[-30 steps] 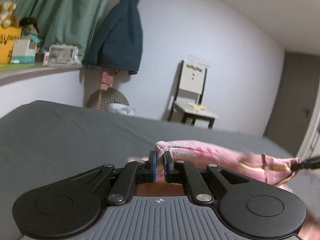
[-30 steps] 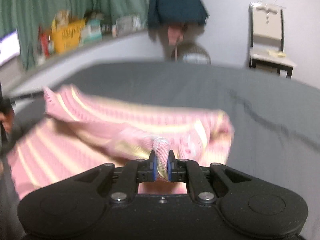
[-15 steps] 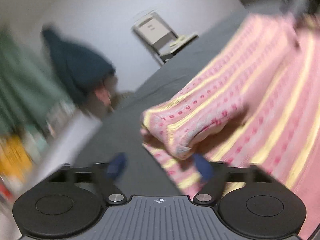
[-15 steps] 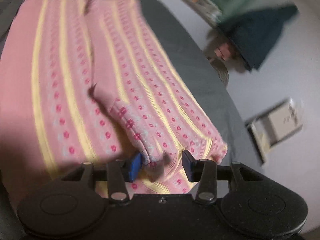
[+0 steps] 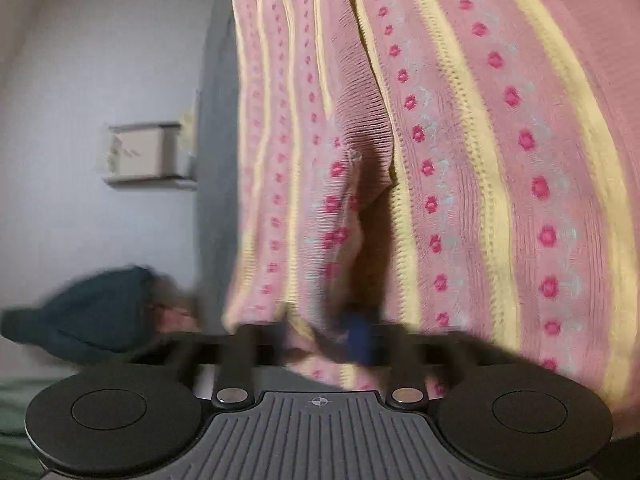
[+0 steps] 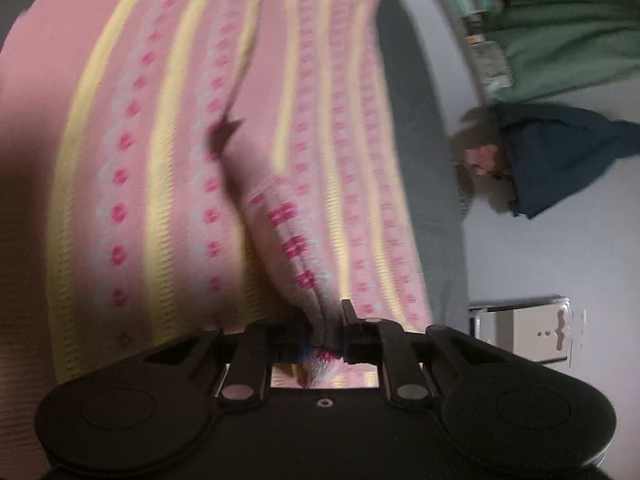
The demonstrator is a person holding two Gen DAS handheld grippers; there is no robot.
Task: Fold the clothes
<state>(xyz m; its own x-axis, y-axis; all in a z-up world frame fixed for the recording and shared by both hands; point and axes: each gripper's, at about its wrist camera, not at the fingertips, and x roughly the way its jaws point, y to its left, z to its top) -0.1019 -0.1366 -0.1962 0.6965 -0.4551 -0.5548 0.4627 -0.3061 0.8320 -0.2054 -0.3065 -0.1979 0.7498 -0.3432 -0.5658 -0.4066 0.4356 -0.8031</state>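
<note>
A pink knit sweater (image 5: 460,152) with yellow stripes and red dots lies spread on the grey bed (image 5: 214,184); it also fills the right wrist view (image 6: 168,168). My left gripper (image 5: 324,338) is closing around a folded sleeve edge, its fingers blurred by motion. My right gripper (image 6: 324,340) is shut on the other sleeve's folded edge, with fabric bunched between the pads. Both views are rolled sideways.
A dark blue jacket (image 6: 560,156) hangs on the wall, also in the left view (image 5: 88,316). A white chair (image 6: 524,332) stands by the wall. A shelf with clutter (image 6: 480,32) and a green curtain (image 6: 560,40) lie beyond the grey bed (image 6: 424,120).
Both grippers let go of the sweater half a second ago and have closed again on the sleeve folds. Both cameras rolled sideways and dropped close over the sweater.
</note>
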